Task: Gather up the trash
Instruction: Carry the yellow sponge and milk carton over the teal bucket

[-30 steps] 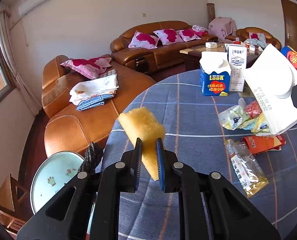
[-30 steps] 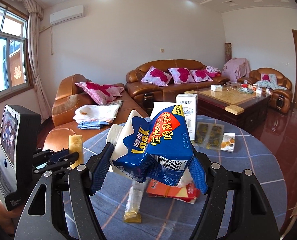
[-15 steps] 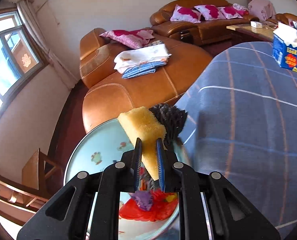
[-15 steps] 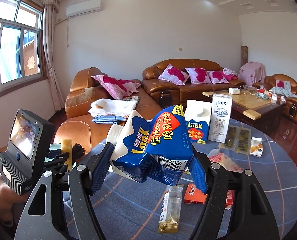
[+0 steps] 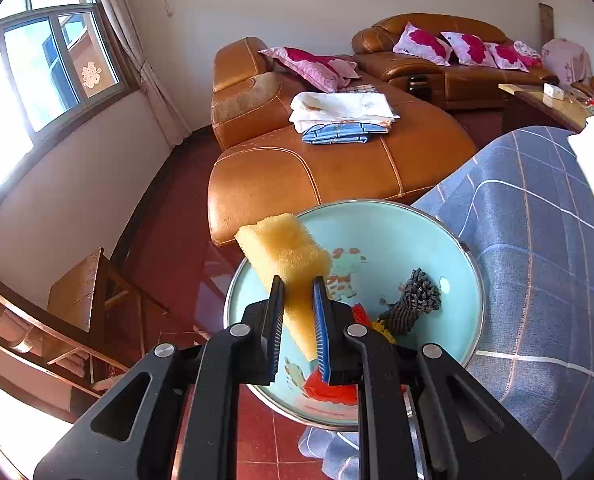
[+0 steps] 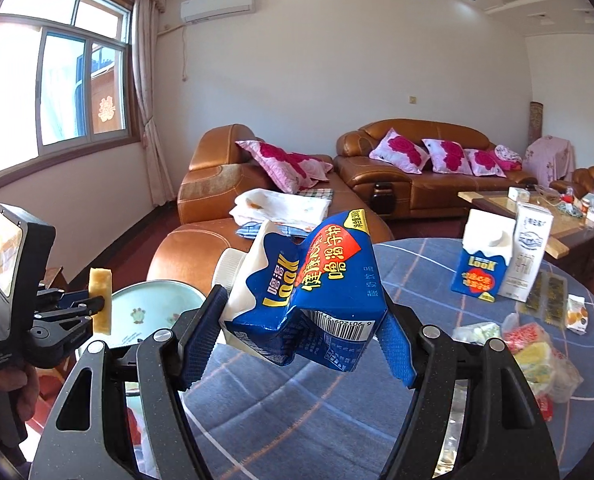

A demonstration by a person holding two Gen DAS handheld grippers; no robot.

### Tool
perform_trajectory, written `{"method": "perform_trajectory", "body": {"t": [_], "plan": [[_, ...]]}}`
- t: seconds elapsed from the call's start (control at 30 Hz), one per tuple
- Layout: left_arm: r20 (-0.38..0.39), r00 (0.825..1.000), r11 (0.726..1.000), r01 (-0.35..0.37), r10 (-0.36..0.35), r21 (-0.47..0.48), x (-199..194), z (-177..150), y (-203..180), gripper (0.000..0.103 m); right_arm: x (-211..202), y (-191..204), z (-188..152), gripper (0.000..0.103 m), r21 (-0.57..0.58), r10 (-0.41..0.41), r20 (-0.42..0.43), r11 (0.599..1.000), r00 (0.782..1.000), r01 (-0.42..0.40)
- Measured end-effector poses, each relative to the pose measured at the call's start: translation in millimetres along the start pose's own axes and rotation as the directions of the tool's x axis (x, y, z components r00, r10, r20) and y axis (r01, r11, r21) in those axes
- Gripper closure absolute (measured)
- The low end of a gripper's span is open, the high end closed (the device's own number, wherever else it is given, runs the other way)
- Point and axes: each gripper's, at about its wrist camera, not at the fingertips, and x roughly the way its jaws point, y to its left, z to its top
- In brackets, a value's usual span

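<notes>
My left gripper (image 5: 299, 318) is shut on a yellow sponge (image 5: 287, 258) and holds it over a pale green basin (image 5: 401, 236) beside the table. The basin holds a dark scrubber (image 5: 413, 300) and red and yellow wrappers (image 5: 329, 390). From the right wrist view that same left gripper (image 6: 97, 304) and sponge (image 6: 100, 306) appear at the left, above the basin (image 6: 153, 304). My right gripper (image 6: 301, 328) is shut on a crumpled blue and white milk carton (image 6: 309, 288) held above the blue checked table (image 6: 417, 404).
Two upright cartons (image 6: 505, 256), snack packets (image 6: 545, 300) and plastic wrappers (image 6: 533, 352) lie on the table's right side. A brown leather sofa (image 5: 337, 160) with folded cloths (image 5: 341, 114) stands behind the basin. A wooden stool (image 5: 81, 292) is on the red floor at the left.
My left gripper swung left off the table with the sponge, and now hangs over the basin. My right gripper also moved left with the carton, so the table items shifted right in its view.
</notes>
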Motion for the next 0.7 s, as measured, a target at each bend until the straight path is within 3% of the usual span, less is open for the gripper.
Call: {"method": "perform_trajectory", "body": {"t": [0.4,0.7], "plan": [[0.026,0.997,0.996,-0.075,0.077,-0.047,-20.4,-1.4,23.8,0.089,34.0,60.5,12.4,0.033,-0.119,0.161,-0.004,0.980,0.987,-0.160],[0.025,0.995,0.993,-0.099,0.101,-0.066,-18.2,-1.4,32.0,0.089,47.3,76.2,9.1,0.033,-0.169,0.211,-0.032,0.962,0.977,-0.214]]}}
